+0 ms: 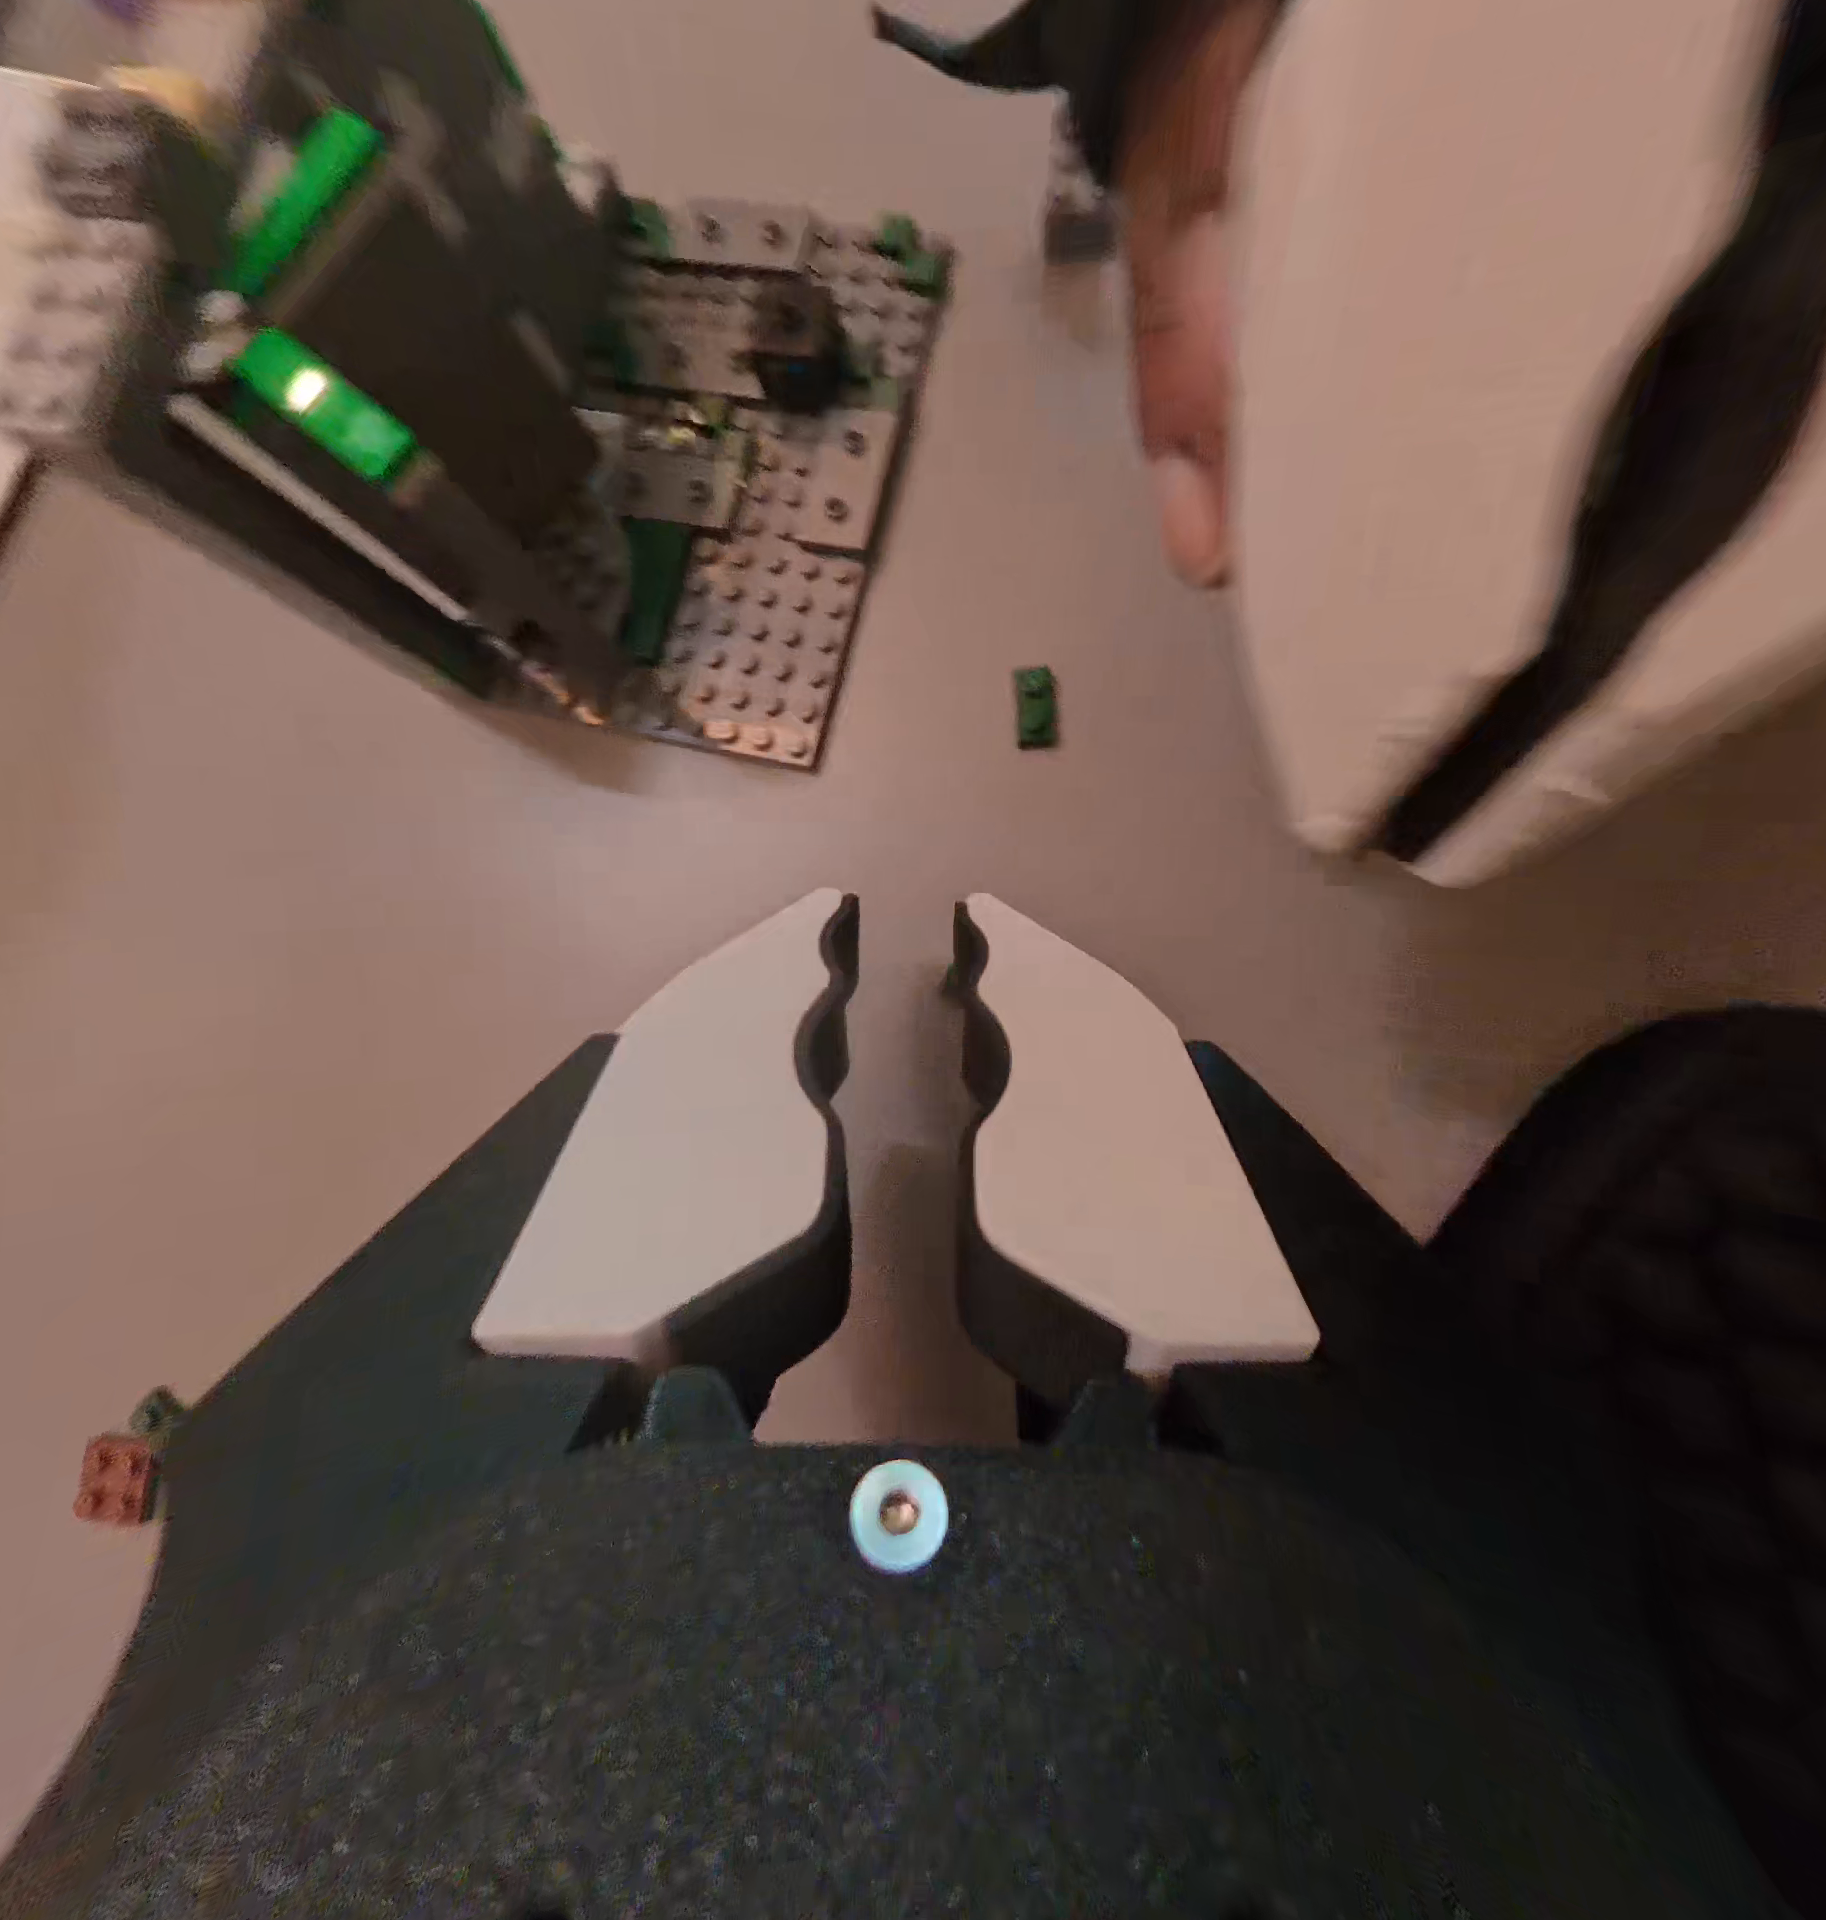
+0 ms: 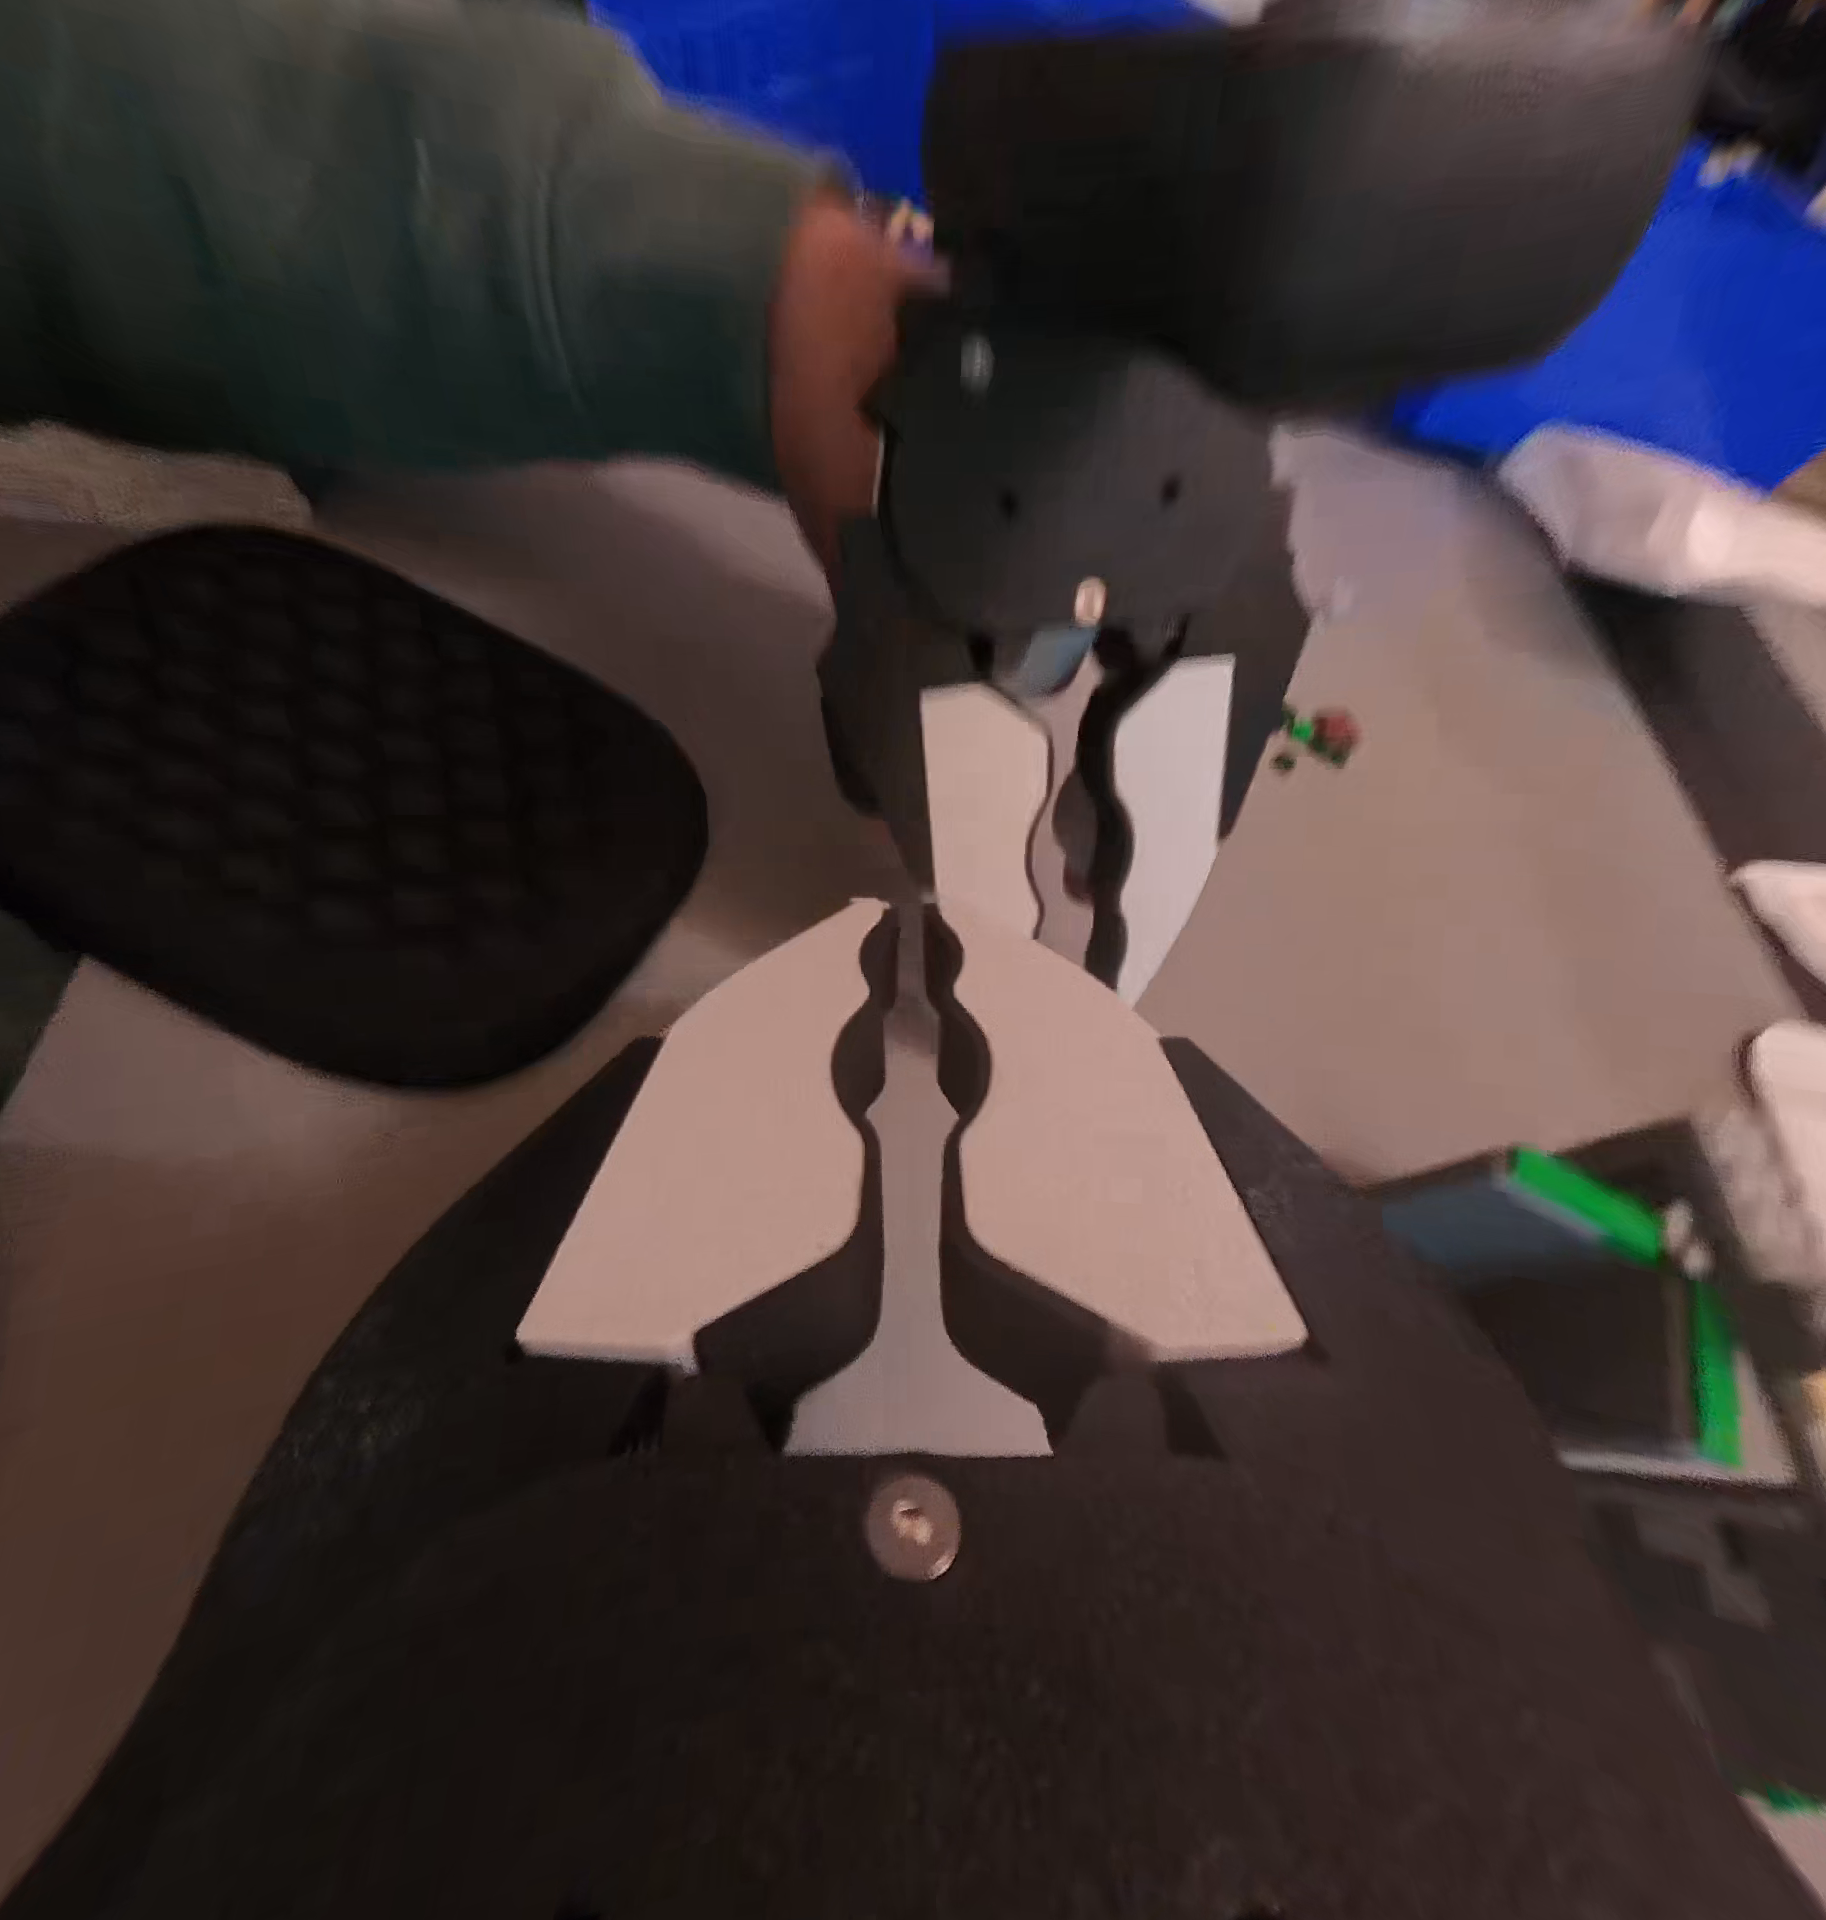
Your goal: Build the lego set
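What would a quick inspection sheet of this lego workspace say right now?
Surface: pale table, mostly bare.
Job's things: part-built lego model on a grey studded baseplate; small dark green brick loose beside it.
Clutter: reddish-brown brick near the table's edge; black mesh pad.
Grippers: left gripper slightly open, empty; right gripper nearly closed, contents unclear through blur.
Cables: nothing seen.
Surroundings: blue surface behind; a person's green sleeve.
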The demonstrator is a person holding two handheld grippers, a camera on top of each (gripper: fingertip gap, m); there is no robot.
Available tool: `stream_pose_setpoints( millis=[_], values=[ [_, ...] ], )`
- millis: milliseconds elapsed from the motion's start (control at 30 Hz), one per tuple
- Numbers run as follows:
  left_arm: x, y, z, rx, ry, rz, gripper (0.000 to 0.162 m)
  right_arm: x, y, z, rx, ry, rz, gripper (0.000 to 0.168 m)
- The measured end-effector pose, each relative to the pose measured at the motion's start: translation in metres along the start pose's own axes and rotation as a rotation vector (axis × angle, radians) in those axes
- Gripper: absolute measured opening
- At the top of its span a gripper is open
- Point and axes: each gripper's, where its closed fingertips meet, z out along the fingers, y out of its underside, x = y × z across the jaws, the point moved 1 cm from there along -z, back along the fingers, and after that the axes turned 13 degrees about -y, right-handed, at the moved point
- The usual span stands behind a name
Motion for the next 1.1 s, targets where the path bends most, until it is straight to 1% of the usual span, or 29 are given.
stream_pose_setpoints(
  millis=[33,133,233,267,367,433,533,633,967,1100],
  values=[
    [-0.005,0.0,-0.001,0.023,-0.036,-0.038,0.015,0.0,-0.013,0.001,0.013,0.005,-0.03,0.004],
    [-0.019,-0.001,-0.003,0.092,-0.146,-0.131,0.01,0.002,-0.046,0.003,0.037,0.032,-0.083,0.003],
    [-0.033,-0.001,-0.008,0.147,-0.264,-0.222,0.004,0.009,-0.066,0.005,0.031,0.064,-0.108,0.001],
    [-0.038,0.0,-0.01,0.162,-0.308,-0.246,0.0,0.012,-0.07,0.005,0.03,0.084,-0.11,0.0],
    [-0.054,0.003,-0.016,0.193,-0.44,-0.317,0.0,0.022,-0.074,-0.001,0.035,0.161,-0.073,0.0],
    [-0.066,0.007,-0.021,0.204,-0.547,-0.357,0.0,0.031,-0.069,-0.008,0.045,0.227,-0.026,0.0],
    [-0.081,0.011,-0.031,0.215,-0.686,-0.407,0.0,0.045,-0.055,-0.025,0.061,0.338,0.048,0.0],
    [-0.092,0.016,-0.038,0.197,-0.766,-0.421,0.0,0.055,-0.035,-0.044,0.069,0.428,0.11,0.0],
    [-0.102,0.017,-0.047,0.22,-0.772,-0.459,0.0,0.082,0.055,-0.127,0.004,0.669,0.272,0.0],
    [-0.099,0.017,-0.047,0.228,-0.767,-0.453,0.0,0.088,0.086,-0.153,-0.015,0.692,0.326,0.0]
  ],
)
